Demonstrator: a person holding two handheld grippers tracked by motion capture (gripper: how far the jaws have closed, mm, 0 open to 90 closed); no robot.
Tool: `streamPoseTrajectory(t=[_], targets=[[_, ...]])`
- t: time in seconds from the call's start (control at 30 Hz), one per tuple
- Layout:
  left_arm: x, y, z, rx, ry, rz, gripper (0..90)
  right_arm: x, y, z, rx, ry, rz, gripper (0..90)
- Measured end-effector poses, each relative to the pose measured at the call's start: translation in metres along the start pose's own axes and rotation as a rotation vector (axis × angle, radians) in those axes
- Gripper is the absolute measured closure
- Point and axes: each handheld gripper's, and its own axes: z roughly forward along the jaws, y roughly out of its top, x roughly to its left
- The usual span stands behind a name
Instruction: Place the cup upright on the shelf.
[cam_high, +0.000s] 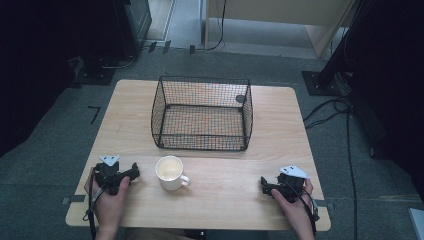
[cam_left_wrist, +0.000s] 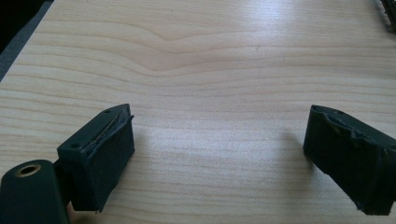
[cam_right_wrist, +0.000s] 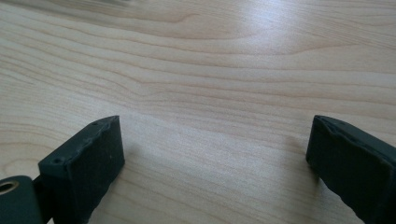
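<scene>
Your table is a pale wood-grain top with rounded corners, standing on grey carpet, and it carries everything you are working with. The biggest thing on it is the black wire basket, which sits toward the far side, roughly centred, with its open top facing up. There is a small dark round spot near its far right corner; from the high view you cannot tell whether it lies in the basket or on the table behind the mesh.

Nearer to you, just in front of the basket's near wall and a little left of centre, stands the white mug. It is upright, its handle points to your right, and it touches neither the basket nor a gripper.

Your left gripper rests low over the near left part of the table, just beside the mug, its tips pointing toward it. In the left gripper view its jaws stand wide apart with bare wood between them.

Your right gripper sits at the near right, well apart from the mug. Its jaws are likewise spread wide over bare table, holding nothing.
</scene>
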Motion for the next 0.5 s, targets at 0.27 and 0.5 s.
streamPoseTrajectory(t=[0.27, 0.5], targets=[[0.000, 0.000, 0.000, 0.000, 0.000, -0.002, 9.1, 0.003, 0.002, -0.003, -0.021, -0.009, -0.008, 5.9], [0.000, 0.000, 0.000, 0.000, 0.000, 0.000, 9.1, 0.017, 0.015, -0.013, -0.066, 0.041, -0.019, 8.2]])
